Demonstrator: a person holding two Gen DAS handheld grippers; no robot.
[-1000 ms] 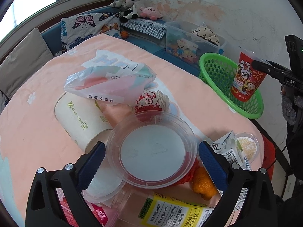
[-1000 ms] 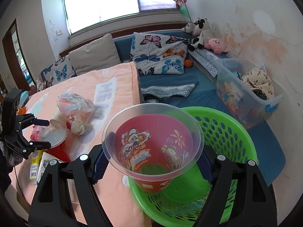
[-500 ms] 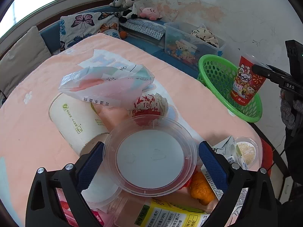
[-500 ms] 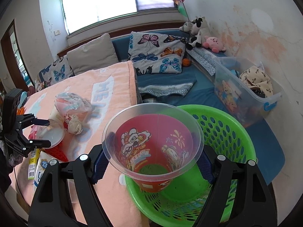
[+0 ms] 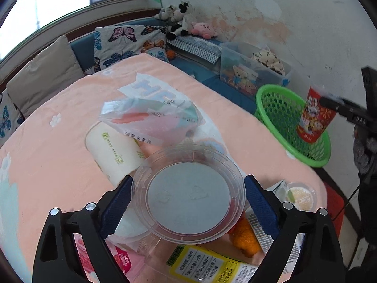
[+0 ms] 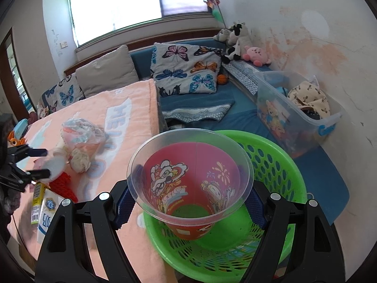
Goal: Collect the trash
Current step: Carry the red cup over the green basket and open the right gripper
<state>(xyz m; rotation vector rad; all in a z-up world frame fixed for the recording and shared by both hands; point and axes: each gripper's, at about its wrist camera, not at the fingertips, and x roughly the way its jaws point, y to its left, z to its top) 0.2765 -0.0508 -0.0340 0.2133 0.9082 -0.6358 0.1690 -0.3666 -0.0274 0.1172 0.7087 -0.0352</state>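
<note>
A round clear plastic lid (image 5: 188,198) sits between the blue pads of my left gripper (image 5: 188,188). The jaws are closing and both pads touch its rim. It hangs above a heap of trash on the peach cloth: a paper cup on its side (image 5: 113,146), a crumpled plastic bag (image 5: 150,115), a yellow-labelled bottle (image 5: 207,266) and an orange scrap (image 5: 245,238). My right gripper (image 6: 189,200) is shut on a red printed cup (image 6: 188,176) with a clear rim. The cup hangs upright over the green basket (image 6: 278,165).
A small sauce tub (image 5: 299,195) and a carton lie near the table's right edge. The green basket (image 5: 278,108) stands at that corner, by the wall. Behind it is a clear storage bin (image 6: 294,118) on the blue sofa with cushions and plush toys.
My left gripper has risen and tipped up with the lid between its jaws, which have narrowed slightly. The lid now hides the crumpled wrapper. The right gripper and cup have barely moved.
</note>
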